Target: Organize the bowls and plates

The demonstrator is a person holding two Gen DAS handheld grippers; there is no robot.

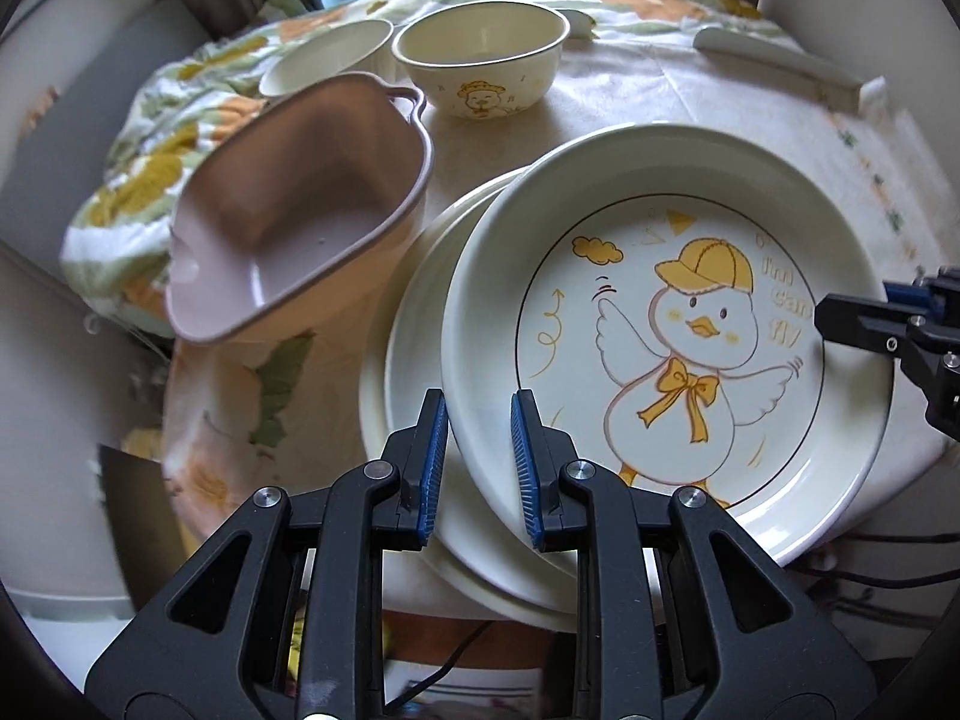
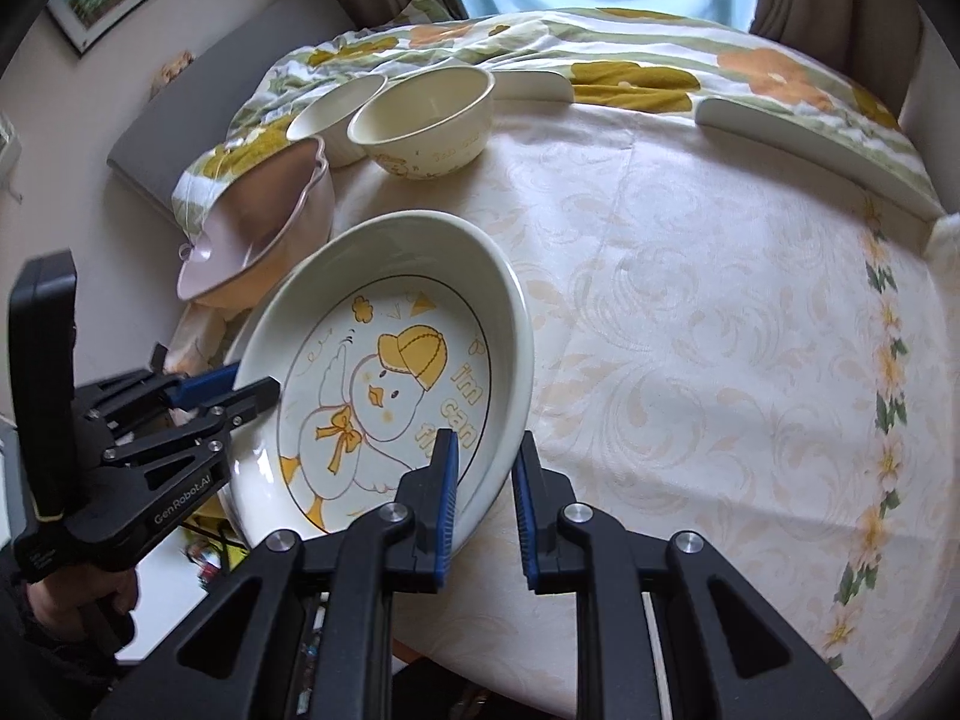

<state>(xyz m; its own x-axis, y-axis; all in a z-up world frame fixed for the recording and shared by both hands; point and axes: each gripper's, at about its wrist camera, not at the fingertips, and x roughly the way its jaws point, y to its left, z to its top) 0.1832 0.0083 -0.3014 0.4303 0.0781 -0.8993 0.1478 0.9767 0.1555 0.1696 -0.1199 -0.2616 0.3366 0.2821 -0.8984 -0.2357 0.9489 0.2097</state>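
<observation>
Tablecloth (image 2: 690,312); duck plate (image 2: 384,372) reads "I'm can"; left tool (image 2: 240,387) marked "GenRobot.AI".

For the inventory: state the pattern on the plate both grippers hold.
Cream plate with a white duck in yellow cap and bow; clearest in the left wrist view.

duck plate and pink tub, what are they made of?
Duck plate: looks like glazed ceramic or melamine; glossy cream surface, printed cartoon, thick rolled rim. Cannot tell which. Pink tub: likely plastic; matte, thin walls, moulded handle loop.
</observation>
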